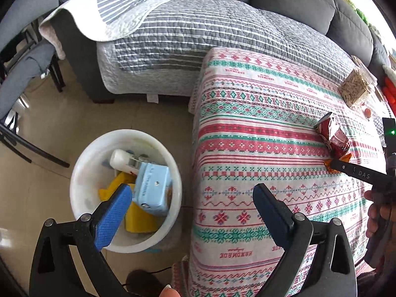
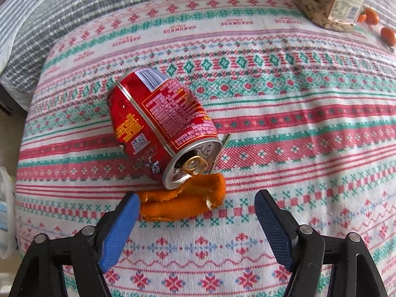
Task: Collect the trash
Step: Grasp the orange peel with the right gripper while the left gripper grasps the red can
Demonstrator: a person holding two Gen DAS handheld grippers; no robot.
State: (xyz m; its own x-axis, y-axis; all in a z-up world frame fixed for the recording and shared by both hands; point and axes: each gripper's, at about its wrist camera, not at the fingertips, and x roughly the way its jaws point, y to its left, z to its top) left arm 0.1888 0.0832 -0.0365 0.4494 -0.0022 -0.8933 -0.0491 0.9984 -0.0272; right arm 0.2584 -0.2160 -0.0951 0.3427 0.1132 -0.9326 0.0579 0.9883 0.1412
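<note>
On the desk (image 2: 297,128), the red can (image 2: 160,123) lies tipped at 12 o'clock, touching the orange peel (image 2: 183,203). Your right tool (image 2: 196,206) is released astride the peel: clench low. Left tool (image 1: 191,199): released, empty.
</note>
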